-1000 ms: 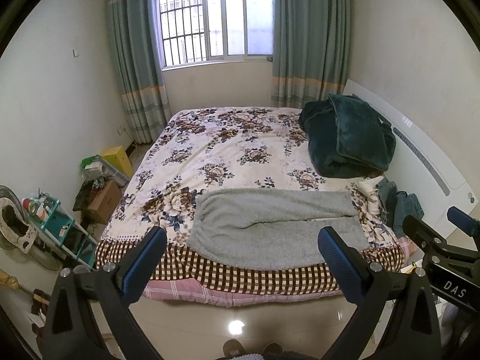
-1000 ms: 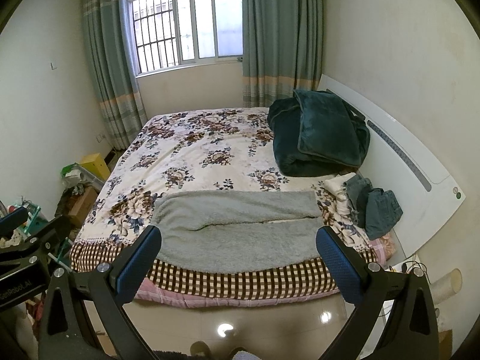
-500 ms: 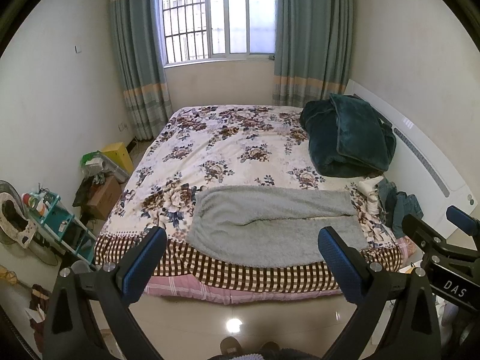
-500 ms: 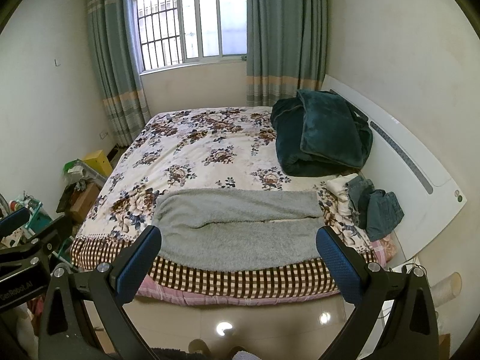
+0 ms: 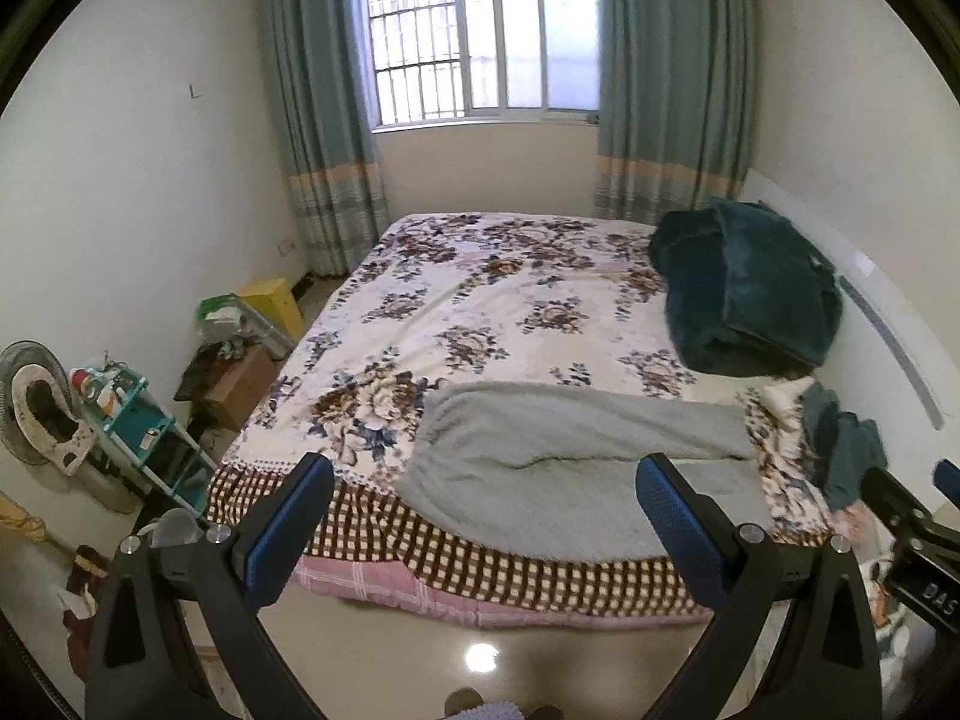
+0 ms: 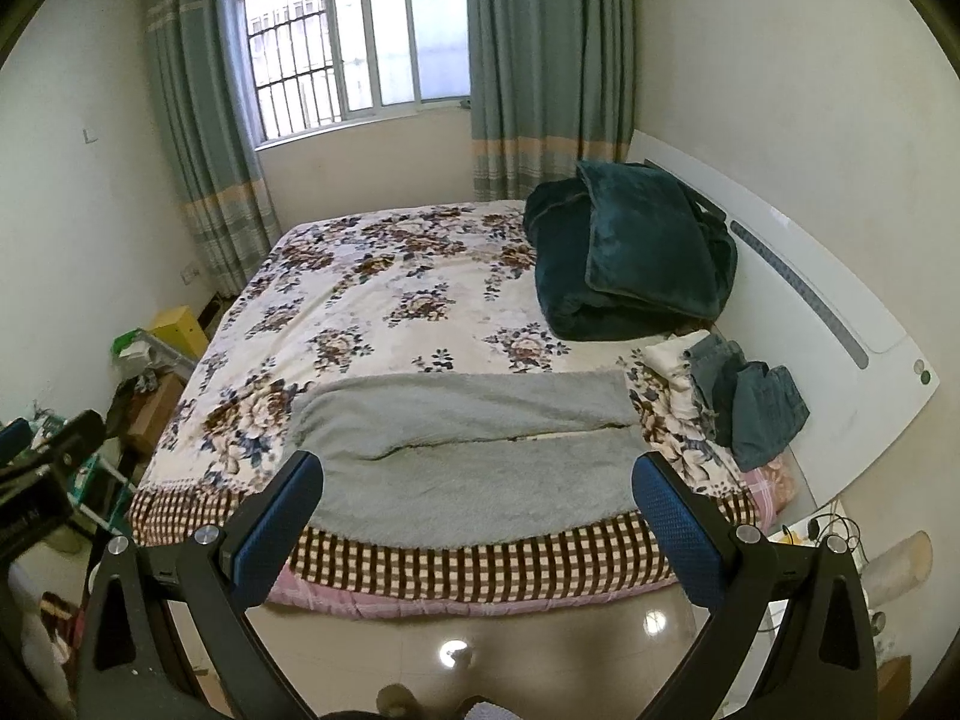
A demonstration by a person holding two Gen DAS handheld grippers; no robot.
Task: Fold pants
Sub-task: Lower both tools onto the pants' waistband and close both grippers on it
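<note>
Grey fleece pants (image 5: 576, 468) lie spread flat across the near edge of the bed, waist at the left and both legs running right; they also show in the right wrist view (image 6: 468, 456). My left gripper (image 5: 486, 516) is open and empty, held above the floor in front of the bed, apart from the pants. My right gripper (image 6: 480, 510) is open and empty too, at a similar distance. The right gripper's body shows at the right edge of the left wrist view (image 5: 912, 534).
The bed (image 5: 480, 300) has a floral cover and a checked blanket edge (image 6: 480, 558). A dark green blanket (image 6: 630, 258) and a pile of jeans (image 6: 750, 402) lie by the white headboard (image 6: 840, 324). Boxes and a teal shelf (image 5: 138, 420) stand at the left.
Both grippers have drifted a little and tilted, so the view has shifted slightly. The pants have not moved. Both stay open.
</note>
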